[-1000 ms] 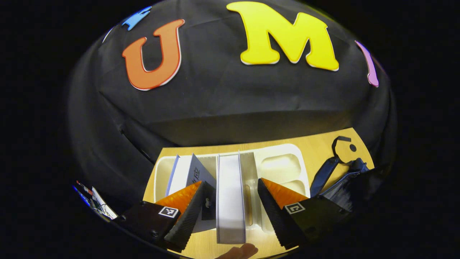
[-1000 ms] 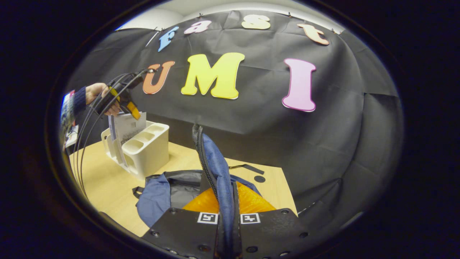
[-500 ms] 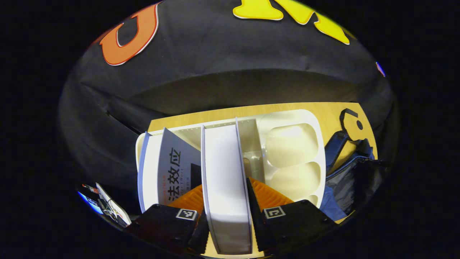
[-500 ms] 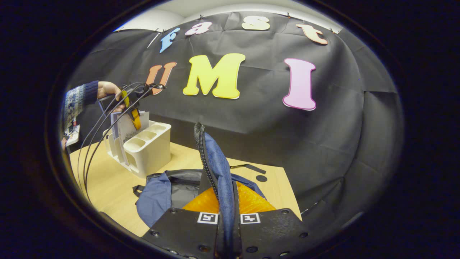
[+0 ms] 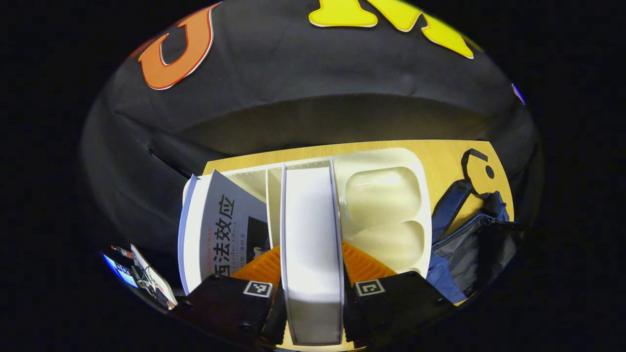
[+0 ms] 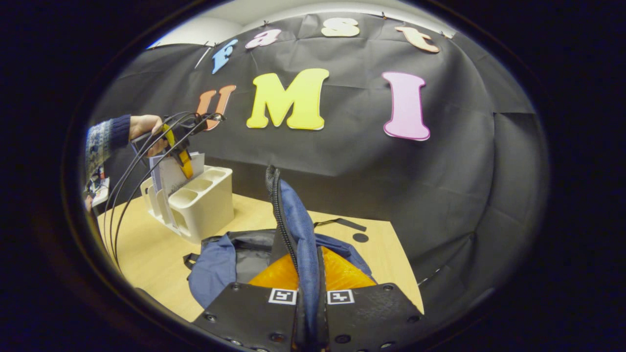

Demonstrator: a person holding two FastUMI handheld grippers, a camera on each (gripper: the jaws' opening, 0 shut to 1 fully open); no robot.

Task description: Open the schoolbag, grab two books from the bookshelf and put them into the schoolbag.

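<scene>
Closed since a second ago, left gripper clamps white book in bookshelf — right gripper pinches schoolbag flap — I risk dragging neighbouring book out.

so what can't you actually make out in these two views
- Left gripper view: the white book between the left gripper fingers shows its edge, cover hidden.
- Right gripper view: the blue fabric schoolbag interior sits behind the flap pinched in the right gripper.
- Right gripper view: books in the cream plastic bookshelf too small to count.
</scene>
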